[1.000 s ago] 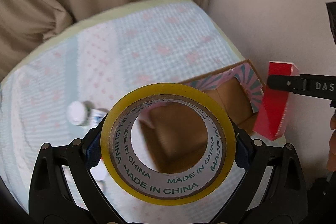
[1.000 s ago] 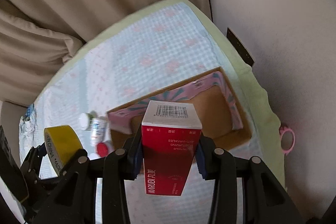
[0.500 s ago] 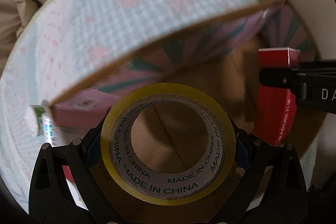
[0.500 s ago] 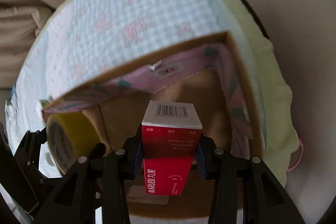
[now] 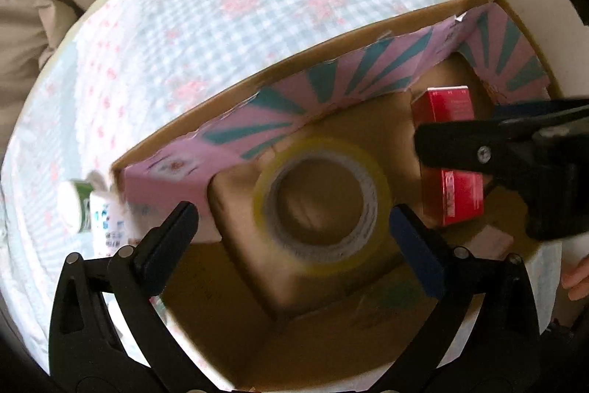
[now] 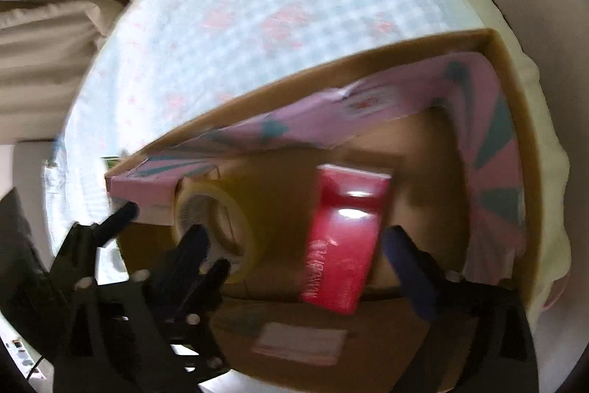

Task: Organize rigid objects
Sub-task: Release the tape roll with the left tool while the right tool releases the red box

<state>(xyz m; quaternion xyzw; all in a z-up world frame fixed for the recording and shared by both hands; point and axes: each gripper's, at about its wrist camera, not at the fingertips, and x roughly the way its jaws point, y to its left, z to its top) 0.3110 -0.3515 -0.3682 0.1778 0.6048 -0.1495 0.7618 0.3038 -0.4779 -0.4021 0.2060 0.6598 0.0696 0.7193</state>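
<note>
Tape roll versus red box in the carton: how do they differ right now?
The tape roll is a yellow ring with an open core; the red box is a solid rectangular carton. The roll sits left of the box. Both lie inside the cardboard box, free of the open fingers.

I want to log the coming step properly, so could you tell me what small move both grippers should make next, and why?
Probably lift both out of the cardboard box. The left gripper stands open with the tape roll free between its fingers; the right gripper is open too, with the red carton loose inside the box.
</note>
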